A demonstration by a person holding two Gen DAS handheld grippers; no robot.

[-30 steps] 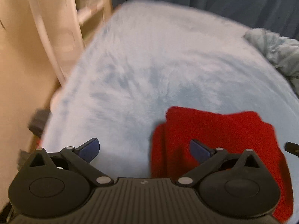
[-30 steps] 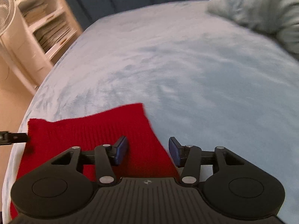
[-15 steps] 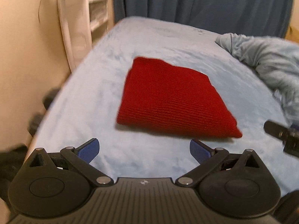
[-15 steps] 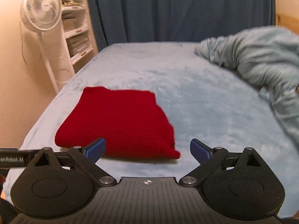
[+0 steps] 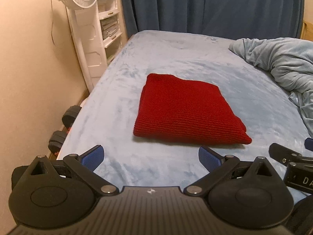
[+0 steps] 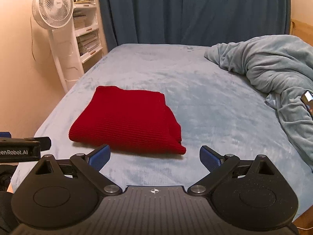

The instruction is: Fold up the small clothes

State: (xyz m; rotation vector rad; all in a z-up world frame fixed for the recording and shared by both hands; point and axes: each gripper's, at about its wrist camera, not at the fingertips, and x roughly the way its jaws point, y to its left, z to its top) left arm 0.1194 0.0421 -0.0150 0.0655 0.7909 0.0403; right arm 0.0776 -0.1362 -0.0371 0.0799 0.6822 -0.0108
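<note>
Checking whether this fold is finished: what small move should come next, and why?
Probably none on it: keep both grippers back. The red knit lies as a flat folded rectangle on the bed; the left gripper and right gripper are open, clear of it.

Red ribbed knit (image 5: 185, 111), pale blue bedspread (image 5: 195, 58), navy curtain (image 5: 205, 5)

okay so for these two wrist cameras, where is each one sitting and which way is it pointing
Left wrist: sits on the left gripper, open, facing forward over the bed at the folded red garment; the right gripper's finger shows at its right edge.
Right wrist: sits on the right gripper, open, same heading; the left gripper's finger shows at its left edge.
Shared: garment, fan, rumpled blanket, curtain.
</note>
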